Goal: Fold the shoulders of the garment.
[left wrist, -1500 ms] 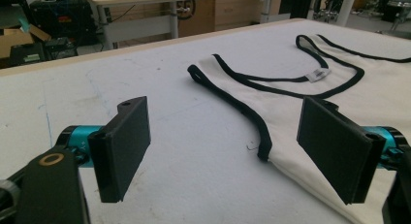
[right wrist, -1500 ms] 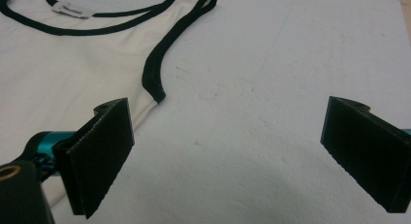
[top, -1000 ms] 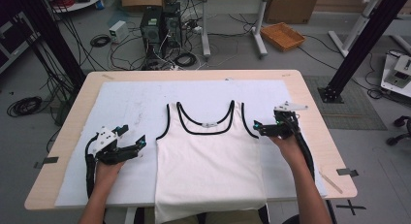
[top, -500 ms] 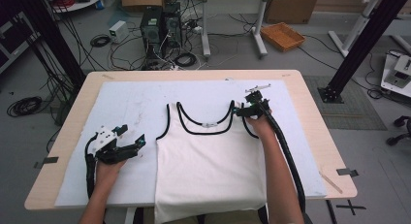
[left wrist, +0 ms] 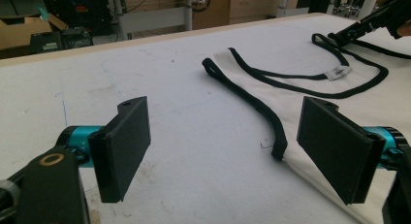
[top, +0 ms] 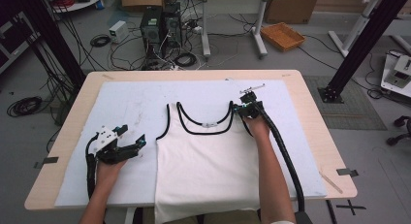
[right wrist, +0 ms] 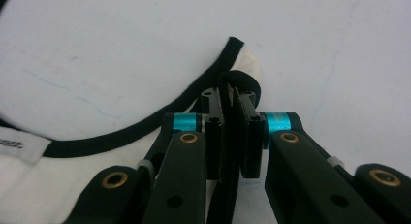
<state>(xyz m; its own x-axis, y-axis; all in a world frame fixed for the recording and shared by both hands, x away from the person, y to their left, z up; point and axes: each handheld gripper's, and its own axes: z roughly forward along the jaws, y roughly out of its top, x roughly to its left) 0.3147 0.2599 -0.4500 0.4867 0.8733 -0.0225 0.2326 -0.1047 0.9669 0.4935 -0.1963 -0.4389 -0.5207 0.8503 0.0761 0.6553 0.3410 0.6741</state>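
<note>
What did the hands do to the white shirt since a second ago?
The right gripper slid in from the shirt's side to its right shoulder strap, and its jaws have just been closing, pinching the strap's black edge. The left gripper stayed open beside the tank top, which still lies flat on the table.

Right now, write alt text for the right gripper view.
The right gripper is shut on the black-trimmed shoulder strap of a white sleeveless cotton top, which lies flat on a white table mat. The black neckline trim curves away to the left.
</note>
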